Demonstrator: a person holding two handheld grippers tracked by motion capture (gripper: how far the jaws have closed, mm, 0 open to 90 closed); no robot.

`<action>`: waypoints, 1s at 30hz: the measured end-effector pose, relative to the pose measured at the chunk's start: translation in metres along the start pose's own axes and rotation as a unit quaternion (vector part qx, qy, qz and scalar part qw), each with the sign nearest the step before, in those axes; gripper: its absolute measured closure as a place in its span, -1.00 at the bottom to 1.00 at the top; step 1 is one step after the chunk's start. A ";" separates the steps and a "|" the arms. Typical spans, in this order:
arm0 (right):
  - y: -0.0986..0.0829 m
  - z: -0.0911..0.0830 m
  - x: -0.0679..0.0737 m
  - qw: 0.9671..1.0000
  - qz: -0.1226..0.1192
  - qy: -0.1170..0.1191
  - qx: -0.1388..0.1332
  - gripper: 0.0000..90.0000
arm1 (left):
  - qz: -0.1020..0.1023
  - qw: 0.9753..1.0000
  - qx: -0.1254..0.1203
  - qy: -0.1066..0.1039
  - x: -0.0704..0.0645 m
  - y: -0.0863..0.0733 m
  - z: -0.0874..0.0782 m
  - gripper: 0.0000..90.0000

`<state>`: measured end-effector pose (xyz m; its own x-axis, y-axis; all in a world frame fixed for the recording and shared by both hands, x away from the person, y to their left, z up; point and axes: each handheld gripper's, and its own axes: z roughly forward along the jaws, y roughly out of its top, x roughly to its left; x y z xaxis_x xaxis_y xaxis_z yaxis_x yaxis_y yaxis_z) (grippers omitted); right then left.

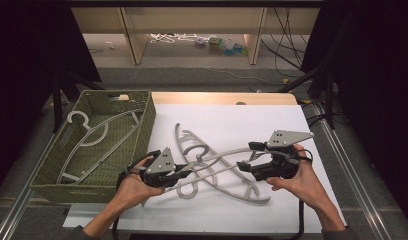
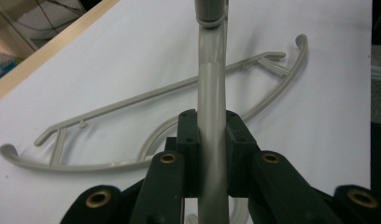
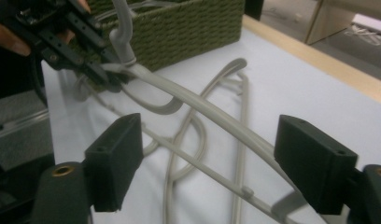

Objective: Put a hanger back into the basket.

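Observation:
A grey plastic hanger is held slightly above the white sheet, with my left gripper shut on its arm near the hook. In the left gripper view the jaws clamp that arm. My right gripper stands open at the hanger's other end. In the right gripper view the arm runs between the wide-apart jaws without touching them. A second grey hanger lies flat on the sheet beneath, also seen in the left gripper view. A third hanger rests inside the green woven basket.
The basket stands at the table's left edge, close to my left hand, and its wall rises behind the left gripper. The white sheet has free room at the back and right. Shelving and cables stand on the floor beyond the table.

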<state>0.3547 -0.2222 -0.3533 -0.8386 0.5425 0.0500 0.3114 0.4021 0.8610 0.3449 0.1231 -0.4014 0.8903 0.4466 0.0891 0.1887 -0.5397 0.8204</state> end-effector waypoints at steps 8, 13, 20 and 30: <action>0.002 -0.006 0.009 0.999 -0.004 -0.029 -0.035 -0.55 | -0.077 0.997 -0.021 -0.013 0.009 -0.002 -0.008 0.76; 0.001 -0.014 0.018 0.998 -0.006 -0.043 -0.049 -0.57 | -0.098 0.995 -0.028 -0.014 0.014 -0.002 -0.015 0.76; -0.008 -0.015 0.034 0.996 -0.007 -0.058 -0.074 -0.57 | -0.135 0.989 -0.054 -0.022 0.019 0.005 -0.032 0.76; -0.031 -0.012 0.049 0.996 -0.007 -0.038 -0.076 -0.57 | -0.173 0.982 -0.069 -0.027 0.036 0.024 -0.084 0.76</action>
<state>0.2990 -0.2169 -0.3718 -0.8048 0.5936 0.0039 0.2233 0.2967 0.9285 0.3469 0.1861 -0.3316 0.8046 0.5449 -0.2358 0.4288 -0.2587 0.8655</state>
